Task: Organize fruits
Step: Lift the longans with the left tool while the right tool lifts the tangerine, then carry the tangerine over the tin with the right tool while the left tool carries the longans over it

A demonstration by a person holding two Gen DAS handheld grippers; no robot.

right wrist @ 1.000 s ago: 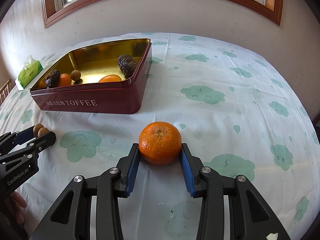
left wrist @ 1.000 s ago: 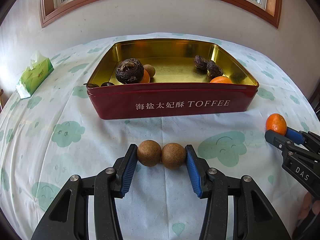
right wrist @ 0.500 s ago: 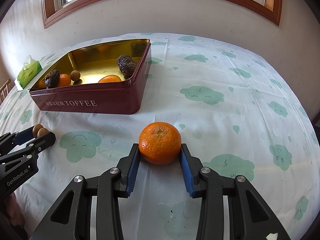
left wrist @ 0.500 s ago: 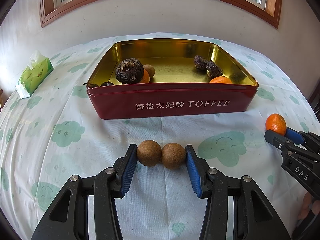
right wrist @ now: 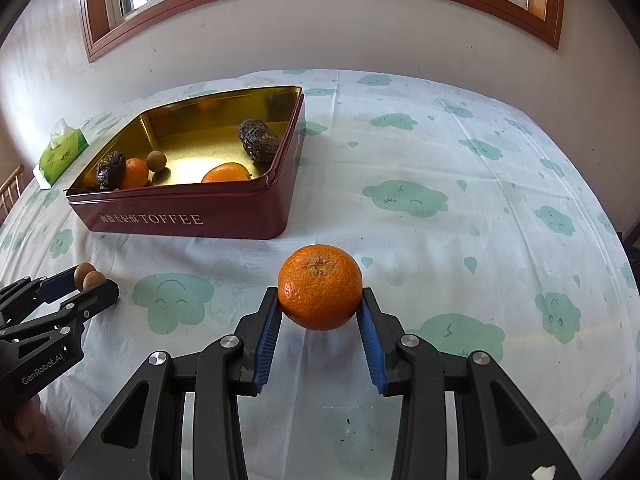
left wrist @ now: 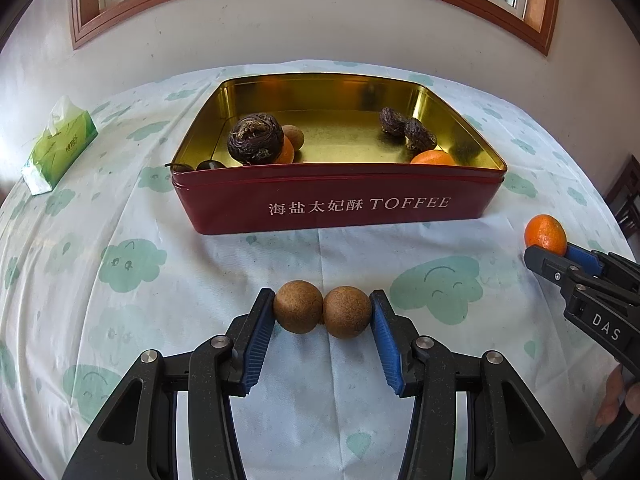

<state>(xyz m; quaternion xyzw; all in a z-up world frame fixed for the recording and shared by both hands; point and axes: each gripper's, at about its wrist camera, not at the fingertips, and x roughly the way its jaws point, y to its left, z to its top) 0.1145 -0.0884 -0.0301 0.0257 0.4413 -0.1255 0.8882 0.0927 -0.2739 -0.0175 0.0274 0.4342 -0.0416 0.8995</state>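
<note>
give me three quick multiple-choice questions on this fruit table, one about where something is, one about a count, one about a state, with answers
1. Where does the green tissue pack lie relative to the red toffee tin, seen from the left wrist?
A. inside the tin
B. on the cloth, left of the tin
C. right of the tin

2. How many round brown fruits sit between the fingers of the left gripper?
A. one
B. two
C. four

3. What state is the right gripper in?
A. wide open over bare cloth
B. shut with nothing in it
C. closed on the orange

Answers:
1. B, the pack lies on the cloud-print cloth, off the tin's left side.
2. B, two brown balls sit side by side, touching, between the blue pads.
3. C, both blue pads press the orange's sides.
</note>
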